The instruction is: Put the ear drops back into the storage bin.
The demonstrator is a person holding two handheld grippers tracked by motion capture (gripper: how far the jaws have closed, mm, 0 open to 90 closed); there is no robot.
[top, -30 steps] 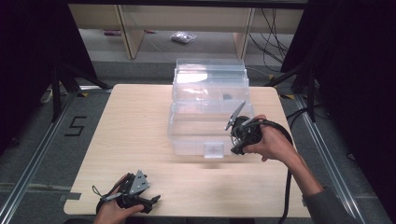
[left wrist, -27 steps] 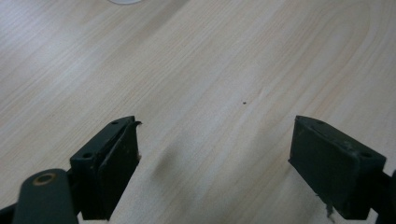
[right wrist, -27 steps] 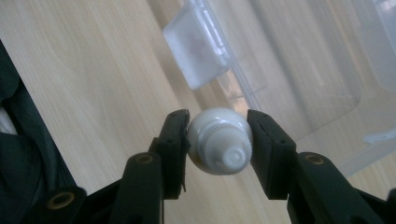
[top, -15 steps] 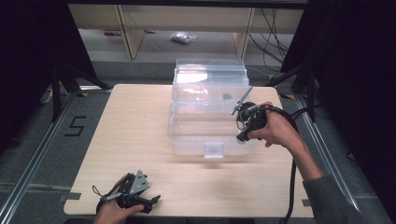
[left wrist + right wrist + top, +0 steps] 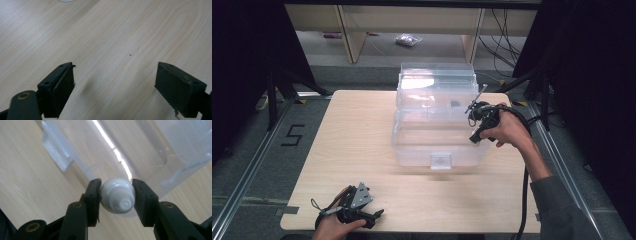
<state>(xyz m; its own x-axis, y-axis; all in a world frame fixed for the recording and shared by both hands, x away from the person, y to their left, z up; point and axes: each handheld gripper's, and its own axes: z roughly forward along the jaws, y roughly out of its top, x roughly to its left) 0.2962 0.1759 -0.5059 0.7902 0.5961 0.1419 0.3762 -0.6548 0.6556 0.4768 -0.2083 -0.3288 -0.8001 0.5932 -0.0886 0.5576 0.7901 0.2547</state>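
Pinched crosswise between the jaws of the right gripper [image 5: 116, 195]: a small white round-capped bottle [image 5: 117, 198], nozzle end facing the camera, likely so that its body points away, ready to drop into the clear plastic bin [image 5: 437, 127] beyond. Seen from the high view, carried at the bin's 3 o'clock rim, just above the open lower tub, with the bin's raised lid standing at 12 o'clock. Right hand [image 5: 507, 131] wrapped over the gripper's body, wrist bent inward, forearm reaching in from 5 o'clock, cable trailing down along the sleeve. Probably mid-carry toward a drop inside the tub. Left gripper [image 5: 362, 212] parked low at the bench's [image 5: 347, 145] 7 o'clock corner, jaws spread wide over bare wood with nothing between, seemingly kept out of the way; left hand [image 5: 334, 225] resting behind it, palm down.
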